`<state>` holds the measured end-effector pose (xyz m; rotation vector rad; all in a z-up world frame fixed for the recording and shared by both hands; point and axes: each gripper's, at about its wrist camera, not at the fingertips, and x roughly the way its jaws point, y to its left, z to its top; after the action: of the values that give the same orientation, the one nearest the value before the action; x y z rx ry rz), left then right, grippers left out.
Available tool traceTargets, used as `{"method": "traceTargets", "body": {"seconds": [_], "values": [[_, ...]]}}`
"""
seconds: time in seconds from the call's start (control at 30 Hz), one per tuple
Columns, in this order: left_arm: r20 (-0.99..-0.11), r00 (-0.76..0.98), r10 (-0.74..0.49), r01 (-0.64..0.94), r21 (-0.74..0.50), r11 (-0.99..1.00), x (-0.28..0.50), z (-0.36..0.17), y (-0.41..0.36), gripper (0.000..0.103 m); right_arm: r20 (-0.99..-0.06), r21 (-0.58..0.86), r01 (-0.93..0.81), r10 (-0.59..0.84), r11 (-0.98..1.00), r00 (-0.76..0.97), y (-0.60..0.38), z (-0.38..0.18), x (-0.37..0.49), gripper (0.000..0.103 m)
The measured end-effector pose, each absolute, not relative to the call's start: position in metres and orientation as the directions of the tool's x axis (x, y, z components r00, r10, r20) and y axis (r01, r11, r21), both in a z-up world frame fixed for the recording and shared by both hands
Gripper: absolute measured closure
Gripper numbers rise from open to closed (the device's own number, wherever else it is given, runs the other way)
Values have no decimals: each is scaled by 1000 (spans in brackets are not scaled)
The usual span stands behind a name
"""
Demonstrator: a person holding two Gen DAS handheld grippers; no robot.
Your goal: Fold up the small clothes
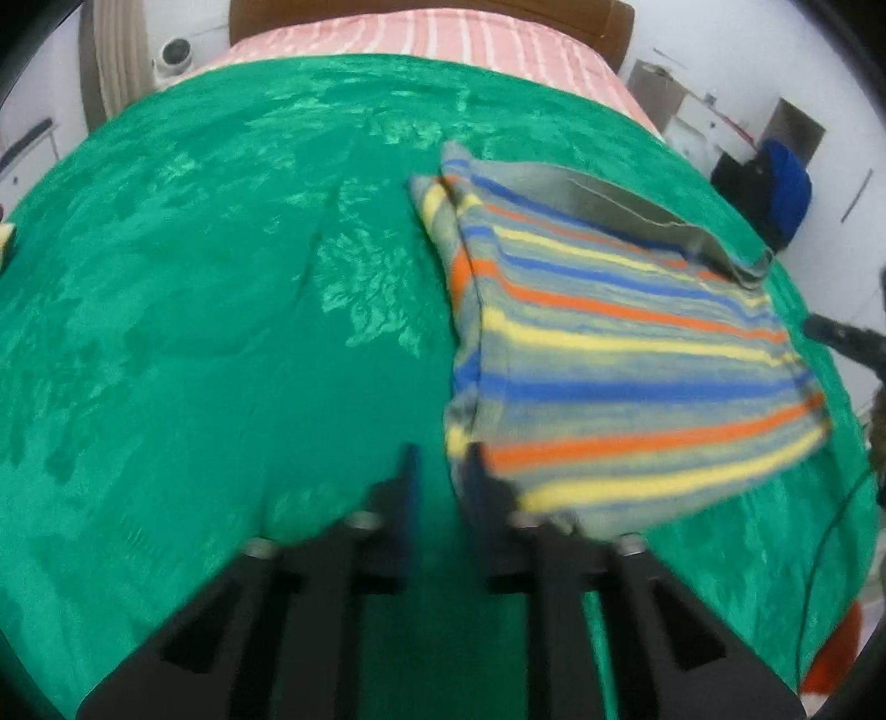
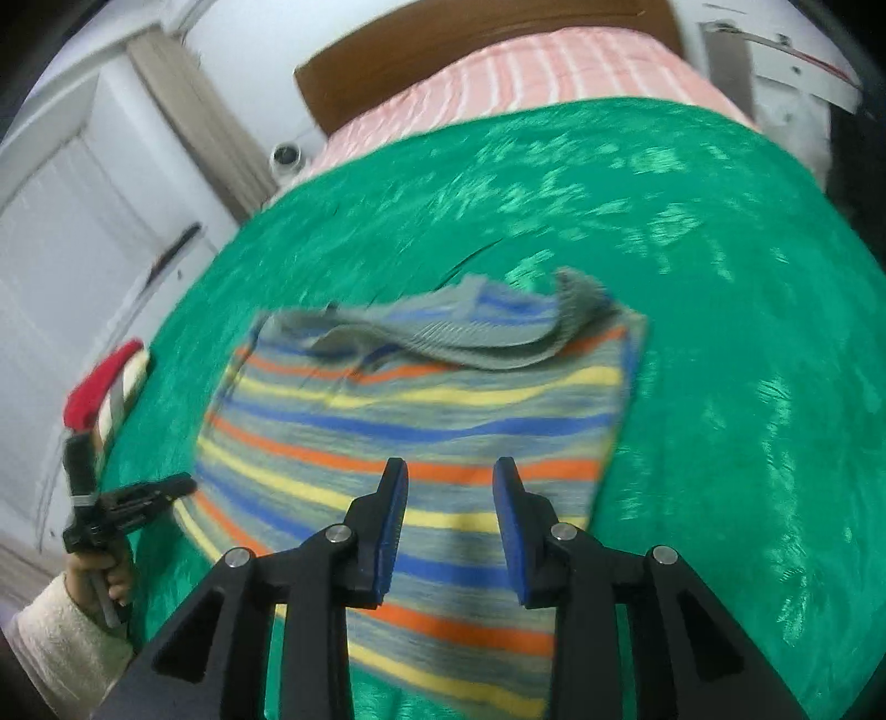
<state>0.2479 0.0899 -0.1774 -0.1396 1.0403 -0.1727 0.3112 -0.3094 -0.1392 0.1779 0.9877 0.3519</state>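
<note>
Big green blanket (image 1: pixel 194 332), spread over most of the bed. Past it, at the far end, a pink sheet with white stripes (image 1: pixel 443 33), then a brown headboard (image 2: pixel 443 44).

On the blanket, toward its right side in the left wrist view, a small folded striped top (image 1: pixel 609 343). Lying flat. Stripes of blue, orange and yellow on grey. Plain grey edge (image 2: pixel 443 338) along the far side, a bit rumpled.

Left tongs (image 1: pixel 441 459) low at the near left corner of the top. Jaws a little way apart, only green blanket showing in the gap. Right-hand finger in front of the cloth's corner, too blurry to say if touching. Nothing pinched.

Right tongs (image 2: pixel 451 471) above the near part of the top. Jaws let go, wider apart than the left ones. Stripes showing in the gap between the blue pads (image 2: pixel 396 526). Nothing grabbed.

At the left edge of the right wrist view, a hand (image 2: pixel 105 576) in a cream sleeve (image 2: pixel 61 637), wrapped round the left tongs' handle. Behind it, something small, red and white (image 2: pixel 99 387), at the blanket's edge.
</note>
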Motion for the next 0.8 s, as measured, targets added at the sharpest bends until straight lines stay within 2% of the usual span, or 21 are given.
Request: {"method": "traceTargets", "body": {"seconds": [0.07,0.13,0.17,0.27,0.37,0.47,0.6,0.67,0.77,0.8], "values": [[-824,532,-196,56,-197,979,234,-171,100,95,-805,309,-218,376,926,459,-297,-141,325,55],[-804,564,-188,37,-202,979,222,-175,106,74,-841,312,-218,375,925,389,-284,-152,354,53],[-792,577,-199,25,-226,974,213,-181,111,61,-857,307,-221,370,926,358,-277,-158,370,53],[-741,640,-204,20,-249,968,197,-197,115,59,-883,289,-193,339,938,324,-253,-179,427,53],[-697,697,-170,29,-209,977,186,-203,107,56,-832,290,-122,313,949,458,-243,-181,466,53],[-697,691,-193,70,-201,977,190,-203,100,40,-761,316,-91,309,945,570,-242,-168,465,53],[-693,682,-234,82,-246,966,190,-196,106,38,-706,391,-175,416,904,572,-254,-147,414,53],[-660,675,-330,128,-335,933,180,-182,112,38,-679,399,-227,453,888,578,-275,-131,367,53],[-631,658,-410,198,-380,903,180,-169,102,38,-674,386,-208,428,899,602,-327,-111,299,50],[-639,644,-422,217,-376,901,185,-168,94,42,-693,370,-184,403,910,598,-342,-111,279,50]]}}
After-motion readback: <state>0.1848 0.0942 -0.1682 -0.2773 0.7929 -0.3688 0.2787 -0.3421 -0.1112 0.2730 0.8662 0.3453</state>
